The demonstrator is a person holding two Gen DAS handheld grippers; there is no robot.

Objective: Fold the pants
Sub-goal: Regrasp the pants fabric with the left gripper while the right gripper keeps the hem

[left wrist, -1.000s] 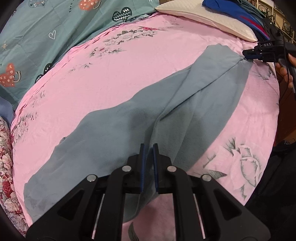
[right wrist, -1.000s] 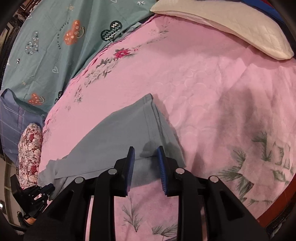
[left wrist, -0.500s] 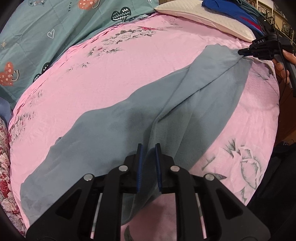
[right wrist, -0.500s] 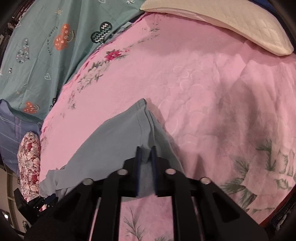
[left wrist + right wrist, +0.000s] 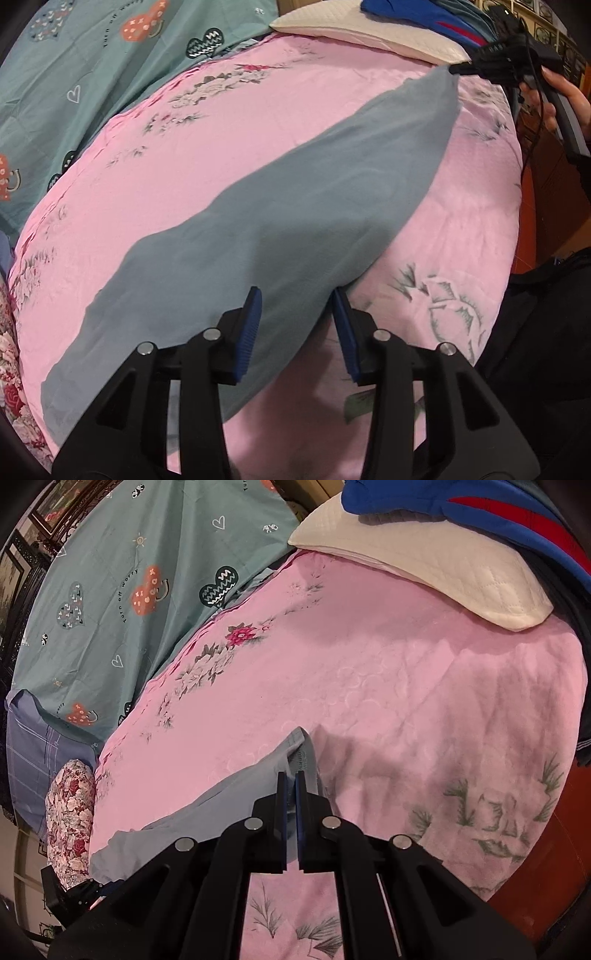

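Grey pants lie stretched diagonally across the pink bedspread, one long smooth band, legs apparently stacked. Left gripper sits at the near edge of the fabric, jaws opening, partly apart; cloth runs between the pads but they don't press it. Right gripper is clamped tight on the hemmed corner of the pants, lifting it slightly off the bedspread; seen from the left wrist view, it pinches the far tip, a hand behind it.

Step, as judged: a lengthwise fold is laid, left end being let go. To do it well: right keeps its pinch so the hem layers stay matched, left clears the cloth without dragging it, then re-grips for the crosswise fold. Risk: top layer slides and wrinkles.
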